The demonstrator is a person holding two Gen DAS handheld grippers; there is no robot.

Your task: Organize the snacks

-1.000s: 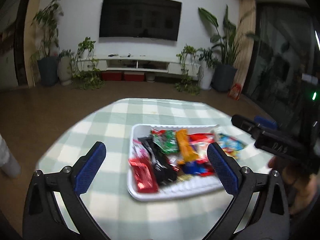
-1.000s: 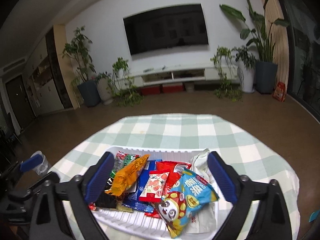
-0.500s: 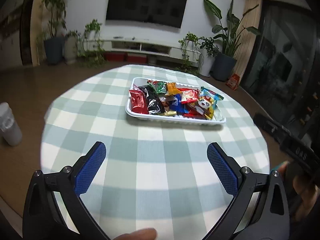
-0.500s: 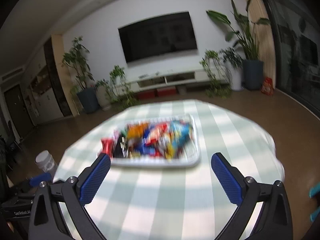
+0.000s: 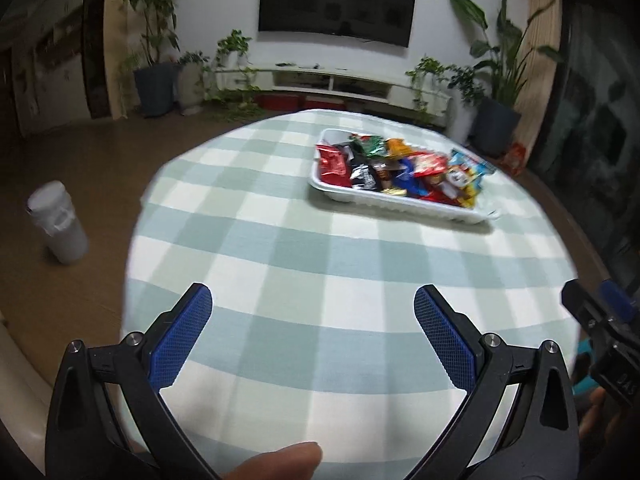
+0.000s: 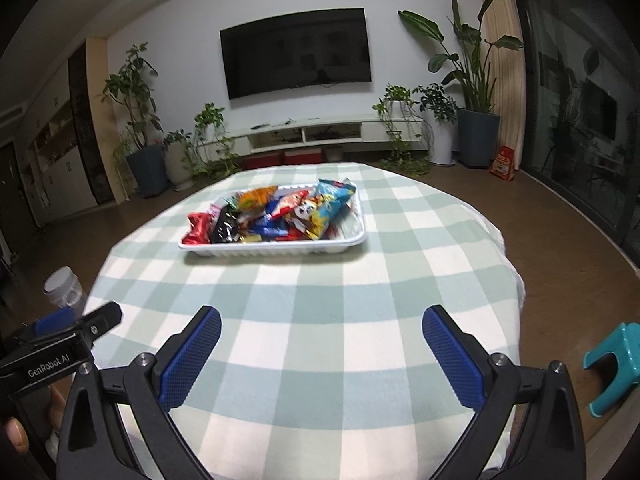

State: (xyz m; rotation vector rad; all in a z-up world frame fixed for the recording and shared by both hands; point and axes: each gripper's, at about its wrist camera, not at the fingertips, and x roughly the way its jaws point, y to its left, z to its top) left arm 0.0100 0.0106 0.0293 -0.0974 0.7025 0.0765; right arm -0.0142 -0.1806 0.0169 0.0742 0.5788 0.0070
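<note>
Both our claws, left [image 5: 313, 310] and right [image 6: 321, 332], have backed away from the white ridged tray [image 6: 280, 249] of glossy snack packets [image 6: 276, 216], spread wide, empty; left reads "GenRobot.AI"

From my left wrist view, the snack packets [image 5: 400, 172] in the white tray [image 5: 400, 202] are blurred, and I can't read any label. My fingertip [image 5: 276, 460] is cut off by the bottom edge. In the right wrist view, the teal stool [image 6: 612, 364] runs off the right edge, and the table [image 6: 304, 320] hides the white container's [image 6: 64, 288] base.
</note>
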